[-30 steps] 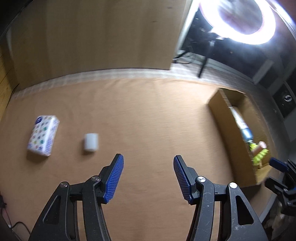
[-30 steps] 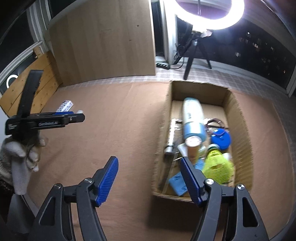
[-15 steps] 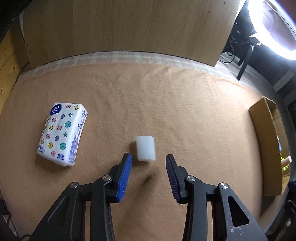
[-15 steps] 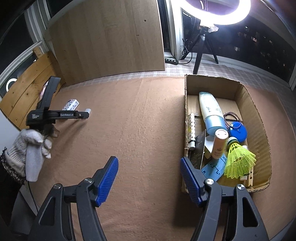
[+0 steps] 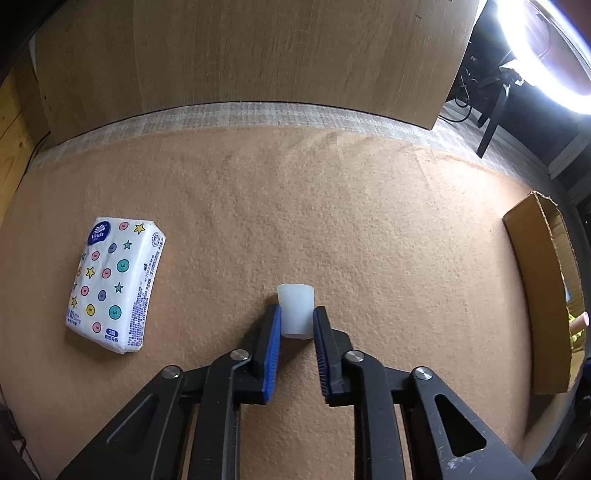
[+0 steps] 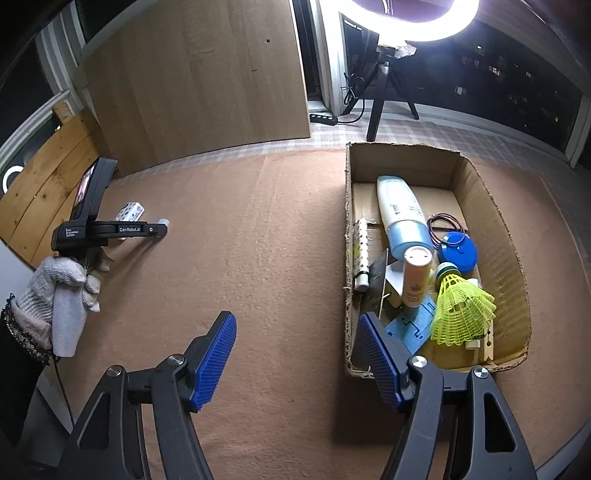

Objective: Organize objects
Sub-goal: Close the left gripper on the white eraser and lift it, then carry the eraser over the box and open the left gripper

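Box (image 6: 495,229) mostly filled; left gripper (image 5: 296,325) jaws just closed on the white cup (image 5: 295,310); tissue pack (image 5: 114,284) at nine o'clock remains; right gripper (image 6: 295,354) jaws released.

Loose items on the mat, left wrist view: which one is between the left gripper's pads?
The small white cup, flanked by both blue pads of the left gripper, whose jaws have just been closing. The patterned tissue pack lies apart, off to the side.

A ring light (image 6: 413,22) glares top right, frames sharp, fisheye-bent edges, soft shadows on the mat (image 5: 295,221).
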Motion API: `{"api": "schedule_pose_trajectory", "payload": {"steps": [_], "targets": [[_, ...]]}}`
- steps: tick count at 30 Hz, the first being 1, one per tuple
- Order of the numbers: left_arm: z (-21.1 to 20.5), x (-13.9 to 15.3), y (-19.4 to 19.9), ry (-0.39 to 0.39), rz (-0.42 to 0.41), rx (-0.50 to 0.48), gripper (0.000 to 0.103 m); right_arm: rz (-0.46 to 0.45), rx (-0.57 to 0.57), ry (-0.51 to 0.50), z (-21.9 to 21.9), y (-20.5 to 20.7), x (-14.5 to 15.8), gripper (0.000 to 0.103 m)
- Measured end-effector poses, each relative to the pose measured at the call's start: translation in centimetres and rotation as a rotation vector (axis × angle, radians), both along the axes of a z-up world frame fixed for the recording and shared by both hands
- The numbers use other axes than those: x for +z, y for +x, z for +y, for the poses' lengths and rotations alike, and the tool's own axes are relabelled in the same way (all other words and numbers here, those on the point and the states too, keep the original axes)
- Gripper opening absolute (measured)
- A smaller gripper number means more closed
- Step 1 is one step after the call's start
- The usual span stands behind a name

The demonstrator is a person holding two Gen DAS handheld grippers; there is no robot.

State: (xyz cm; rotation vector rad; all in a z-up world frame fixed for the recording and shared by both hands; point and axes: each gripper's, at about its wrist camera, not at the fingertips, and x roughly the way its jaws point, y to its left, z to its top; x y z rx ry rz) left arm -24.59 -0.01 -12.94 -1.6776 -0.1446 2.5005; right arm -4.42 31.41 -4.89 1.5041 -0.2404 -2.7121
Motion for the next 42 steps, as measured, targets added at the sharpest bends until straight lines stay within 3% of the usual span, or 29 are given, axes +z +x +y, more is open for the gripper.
{"api": "schedule_pose_trajectory", "payload": {"steps": [5, 15, 27, 35, 42], "targets": [[0.1, 0.4, 0.2, -0.006, 0.015, 0.002, 0.005, -0.008, -0.006, -0.011, 0.5, -0.2, -0.3, 0.065], [2.4, 3.0, 1.5, 0.021, 0.058, -0.032, 0.005, 0.016, -0.041, -0.019, 1.9, 0.4, 0.2, 0.065], [15.7, 8.7, 3.5, 0.096, 0.156, -0.272, 0.005, 0.016, -0.127, -0.012, 5.6, 2.8, -0.1, 0.065], [24.1, 9.6, 3.6, 0.135, 0.164, -0.378, 0.005, 0.018, -0.176, -0.019, 7.8, 5.2, 0.1, 0.065], [28.6, 9.0, 3.2, 0.134, 0.141, -0.426, 0.005, 0.017, -0.214, -0.025, 9.6, 6.8, 0.3, 0.065]]}}
